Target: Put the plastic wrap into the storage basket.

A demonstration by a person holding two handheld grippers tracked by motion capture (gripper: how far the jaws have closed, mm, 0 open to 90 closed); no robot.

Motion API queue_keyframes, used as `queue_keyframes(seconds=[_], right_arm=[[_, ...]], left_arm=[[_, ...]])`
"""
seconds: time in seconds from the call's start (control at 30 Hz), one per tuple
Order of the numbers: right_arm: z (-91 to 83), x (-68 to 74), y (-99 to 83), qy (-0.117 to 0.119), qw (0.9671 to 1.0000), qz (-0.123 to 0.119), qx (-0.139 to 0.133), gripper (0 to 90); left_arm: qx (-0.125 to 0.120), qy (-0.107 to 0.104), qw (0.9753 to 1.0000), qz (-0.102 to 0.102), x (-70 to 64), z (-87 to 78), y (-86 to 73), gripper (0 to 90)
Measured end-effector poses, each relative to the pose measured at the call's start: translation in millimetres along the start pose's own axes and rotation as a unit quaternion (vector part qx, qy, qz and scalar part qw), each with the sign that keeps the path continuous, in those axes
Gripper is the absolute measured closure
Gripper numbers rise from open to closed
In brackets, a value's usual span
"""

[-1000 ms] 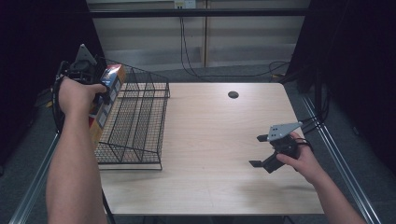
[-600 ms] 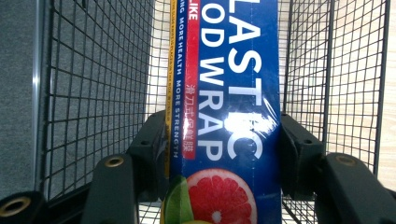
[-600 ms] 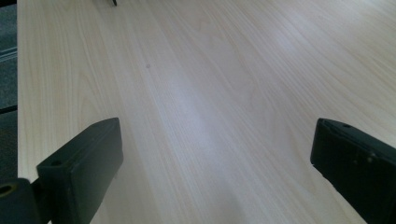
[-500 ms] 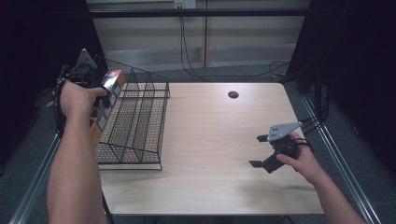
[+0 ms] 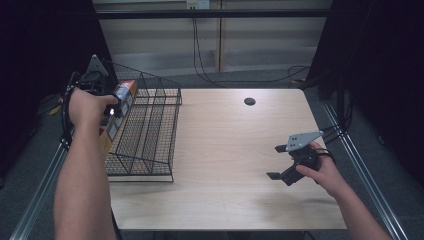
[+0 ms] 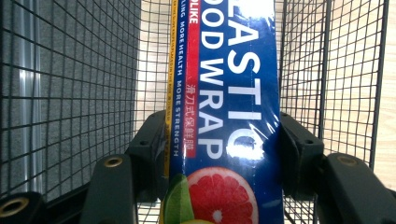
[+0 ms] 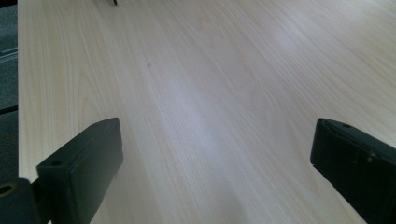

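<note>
The two black jaws of the left gripper (image 6: 224, 154) press on the long sides of a blue box of plastic food wrap (image 6: 229, 112), one jaw on each side. The box is glossy, with white letters and a picture of a cut grapefruit near the jaws. It goes forward between the thin black wires of a wire rack (image 6: 70, 93), which show on both sides of it and behind it.

In the high view the left gripper (image 5: 114, 106) is held by the left hand (image 5: 86, 106) at the left edge of the table (image 5: 240, 150), and the box (image 5: 119, 111) stands along the left side of the wire rack (image 5: 145, 131). The rack is a stepped black grid and it sits on the table's far left corner, reaching down along the left edge.

The jaws of the right gripper (image 7: 215, 172) are spread wide, with only bare wood between them. In the high view this gripper (image 5: 278, 163) is just above the table near the right edge, in the right hand (image 5: 322, 170), with a grey three-cornered plate on top.

The table is of pale wood with fine grain and has a small dark round hole (image 5: 249, 101) near its far edge. Around it are metal rails, grey floor, black curtains and cables along the far wall.
</note>
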State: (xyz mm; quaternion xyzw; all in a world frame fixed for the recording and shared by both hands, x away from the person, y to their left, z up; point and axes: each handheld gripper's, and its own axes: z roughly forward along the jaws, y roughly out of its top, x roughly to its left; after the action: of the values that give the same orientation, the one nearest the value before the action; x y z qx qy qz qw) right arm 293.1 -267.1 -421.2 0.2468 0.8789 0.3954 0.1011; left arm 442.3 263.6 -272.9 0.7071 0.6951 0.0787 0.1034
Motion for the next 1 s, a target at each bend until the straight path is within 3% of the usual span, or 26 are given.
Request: queue_keyframes(seconds=[0.37, 0.73, 0.83, 1.0], right_arm=[[1.7, 0.4, -0.1, 0.0, 1.0, -0.003, 0.001, 2.4], [2.3, 0.7, -0.3, 0.001, 1.0, -0.003, 0.003, 2.4], [2.4, 0.5, -0.9, 0.0, 1.0, -0.003, 0.003, 2.4], [2.9, -1.5, -1.5, 0.001, 1.0, 0.0, 0.004, 2.4]], left_arm=[[0.004, -0.008, 0.9999, -0.006, 0.7, 4.5, 0.4, 43.0], [0.029, -0.008, 0.9995, -0.009, 3.3, 14.5, -1.0, 40.8], [-0.013, -0.016, 0.9997, -0.015, -0.2, 2.7, 2.5, 39.1], [-0.015, -0.023, 0.9996, -0.008, -10.5, -8.1, 4.2, 35.5]])
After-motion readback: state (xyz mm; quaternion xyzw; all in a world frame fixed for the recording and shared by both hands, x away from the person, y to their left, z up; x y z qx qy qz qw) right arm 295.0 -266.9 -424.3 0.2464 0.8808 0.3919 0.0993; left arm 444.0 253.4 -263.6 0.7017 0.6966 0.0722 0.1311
